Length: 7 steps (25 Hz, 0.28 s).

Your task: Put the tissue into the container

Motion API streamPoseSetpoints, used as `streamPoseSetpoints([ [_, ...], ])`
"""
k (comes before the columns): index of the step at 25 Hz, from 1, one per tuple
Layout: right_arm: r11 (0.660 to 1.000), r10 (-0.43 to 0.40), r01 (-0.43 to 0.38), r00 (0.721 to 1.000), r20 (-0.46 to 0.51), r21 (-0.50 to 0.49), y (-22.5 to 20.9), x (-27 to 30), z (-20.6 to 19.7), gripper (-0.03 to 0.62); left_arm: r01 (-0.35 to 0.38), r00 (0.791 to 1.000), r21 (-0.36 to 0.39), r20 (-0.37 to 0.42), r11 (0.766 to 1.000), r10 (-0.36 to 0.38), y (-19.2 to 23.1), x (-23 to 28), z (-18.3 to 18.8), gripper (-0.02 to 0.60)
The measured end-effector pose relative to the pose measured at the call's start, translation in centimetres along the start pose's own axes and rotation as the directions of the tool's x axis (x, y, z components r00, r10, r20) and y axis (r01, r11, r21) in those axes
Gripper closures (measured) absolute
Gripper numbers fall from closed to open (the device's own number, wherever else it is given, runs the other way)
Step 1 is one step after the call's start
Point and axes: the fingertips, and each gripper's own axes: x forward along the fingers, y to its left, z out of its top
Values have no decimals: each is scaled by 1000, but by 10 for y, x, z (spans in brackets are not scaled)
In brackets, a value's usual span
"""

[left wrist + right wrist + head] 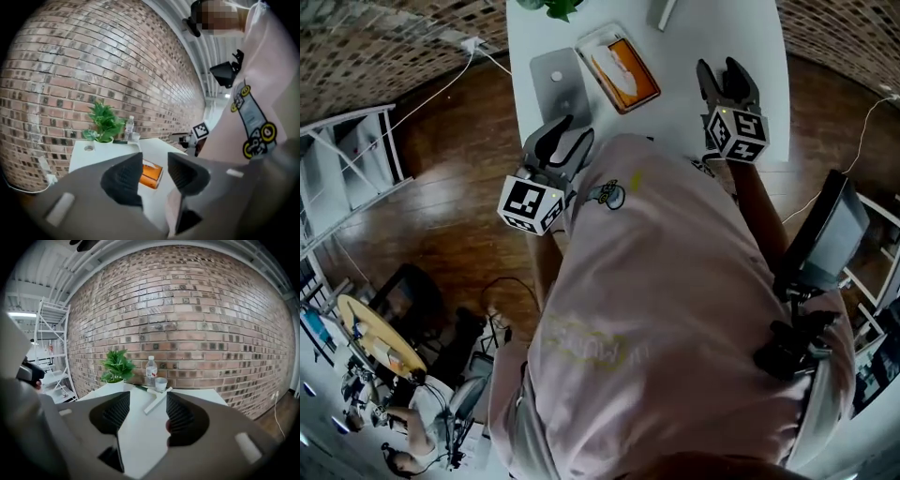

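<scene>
Left claw (pixel 570 131) left of centre in head view, at near edge of counter (pixel 694 42), clenched, nothing between jaws. Grey container (pixel 558 82) just above it in frame, on counter. Orange tissue box (pixel 620 67) just right of container, top centre of frame. Right claw (pixel 720 67) upper right, clenched, empty, over bare counter. Right gripper view: plant (pixel 117 365), bottle (pixel 150 367), cup (pixel 161 383) at counter's far end by brick wall.

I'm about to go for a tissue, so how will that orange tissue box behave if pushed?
Probably light: the orange tissue box looks like thin card, so it may slide on the smooth white table. It lies flat, so tipping seems unlikely. Squeezed hard, it might dent.
</scene>
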Motion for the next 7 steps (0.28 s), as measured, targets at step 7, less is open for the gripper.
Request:
streamPoseSetpoints([
  [7, 986, 129, -130, 992, -14, -102, -5, -16, -21, 347, -17, 997, -21, -77, 1000, 16, -49, 29, -18, 428],
])
